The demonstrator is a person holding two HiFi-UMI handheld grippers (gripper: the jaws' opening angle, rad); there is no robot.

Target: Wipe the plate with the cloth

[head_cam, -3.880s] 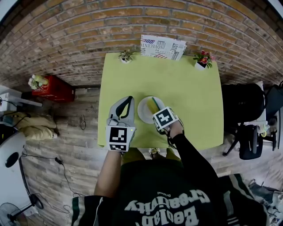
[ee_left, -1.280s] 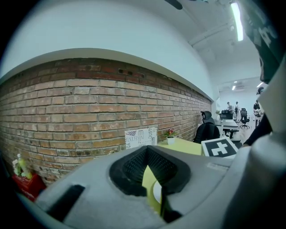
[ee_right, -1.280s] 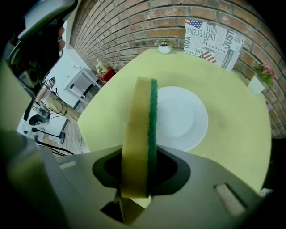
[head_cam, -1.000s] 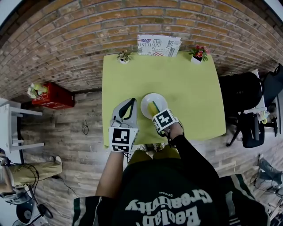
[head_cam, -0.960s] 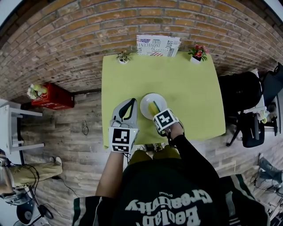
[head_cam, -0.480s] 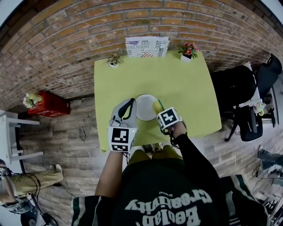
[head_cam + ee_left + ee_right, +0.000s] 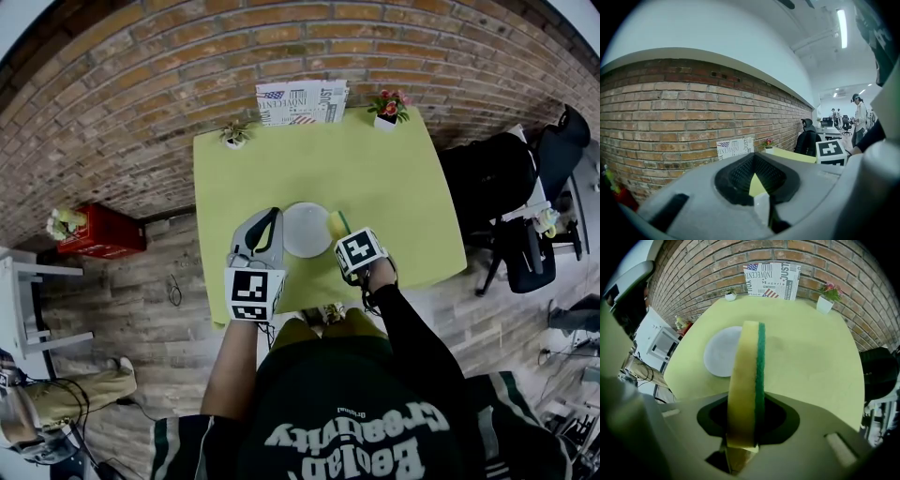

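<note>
Sponge (image 7: 746,376) has moved off the plate (image 7: 307,230), clamped in the right hand-held gripper (image 7: 743,437); left hand-held gripper (image 7: 761,204) closed, empty. Resume with flat, overlapping strokes.

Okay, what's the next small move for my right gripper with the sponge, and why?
Probably swing the right gripper left and lower it. The sponge it clamps sits beside the right edge of the plate, not on the plate's face, so it can't wipe there.
</note>
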